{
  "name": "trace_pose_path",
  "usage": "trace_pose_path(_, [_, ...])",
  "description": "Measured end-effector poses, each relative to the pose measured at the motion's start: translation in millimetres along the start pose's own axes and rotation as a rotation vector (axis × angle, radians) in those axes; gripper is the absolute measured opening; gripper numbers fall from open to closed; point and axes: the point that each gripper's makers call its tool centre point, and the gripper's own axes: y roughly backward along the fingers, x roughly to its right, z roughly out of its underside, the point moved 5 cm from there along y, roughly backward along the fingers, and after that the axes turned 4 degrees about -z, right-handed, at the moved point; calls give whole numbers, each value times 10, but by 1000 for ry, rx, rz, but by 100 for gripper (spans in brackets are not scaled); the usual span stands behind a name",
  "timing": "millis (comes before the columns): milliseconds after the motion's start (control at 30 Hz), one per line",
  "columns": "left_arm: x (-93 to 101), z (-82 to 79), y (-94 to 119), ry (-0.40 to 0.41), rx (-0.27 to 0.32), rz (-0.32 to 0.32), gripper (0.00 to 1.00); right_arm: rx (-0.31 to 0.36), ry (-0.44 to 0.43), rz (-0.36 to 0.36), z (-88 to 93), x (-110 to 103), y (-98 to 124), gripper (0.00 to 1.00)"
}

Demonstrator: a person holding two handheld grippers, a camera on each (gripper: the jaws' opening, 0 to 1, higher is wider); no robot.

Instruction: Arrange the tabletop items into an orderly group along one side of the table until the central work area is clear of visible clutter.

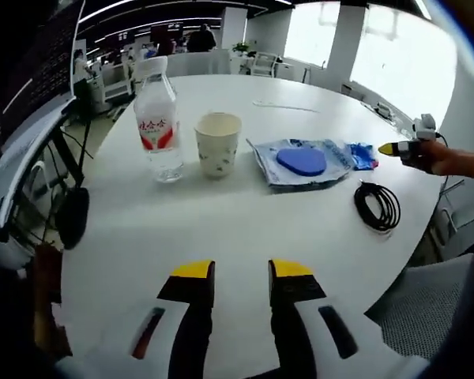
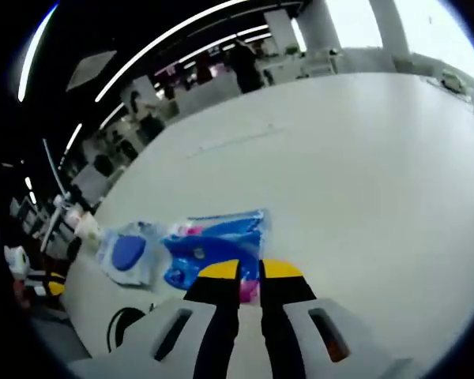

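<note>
On the white round table (image 1: 245,221) stand a water bottle (image 1: 158,126) with a red label and a paper cup (image 1: 218,142). To their right lies a clear bag with a blue pad (image 1: 304,162). A blue packet (image 1: 363,155) lies at the bag's right end. My left gripper (image 1: 242,272) hovers open over the near table edge, holding nothing. In the right gripper view, the right gripper (image 2: 250,271) has its jaws nearly together on the near edge of the blue packet (image 2: 213,249). The clear bag (image 2: 129,253) lies just left of it. In the left gripper view, a hand holds the right gripper (image 1: 395,148) at the packet.
A coiled black cable (image 1: 378,207) lies near the table's right edge, also seen as a black coil (image 2: 126,324) in the right gripper view. A mesh chair (image 1: 426,304) stands by that edge. Office desks and people fill the background.
</note>
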Motion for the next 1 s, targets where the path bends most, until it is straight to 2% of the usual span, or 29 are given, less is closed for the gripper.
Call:
trace_pose_path(200, [66,-103,-126,-4,-10,23,25,-2,27,-20,57,-144,69,7])
trace_pose_path(333, [127,-143,-221,27,-16,32,24,-14,58,-51,129,-279,77,7])
trace_pose_path(600, [216,-237,-371,106,-6,28,23,-39,42,-87,284,-437,25,7])
trace_pose_path(733, [263,-272,-445,177,-1,25,23,-59,62,-134,347,-636,-30,7])
trace_pose_path(867, [286,-344,-551,212,7,12,22,-75,61,-179,383,-838,-124,9])
trace_pose_path(1000, [275,-386,-668,264,2,-10,22,-80,53,-213,374,-955,-261,10])
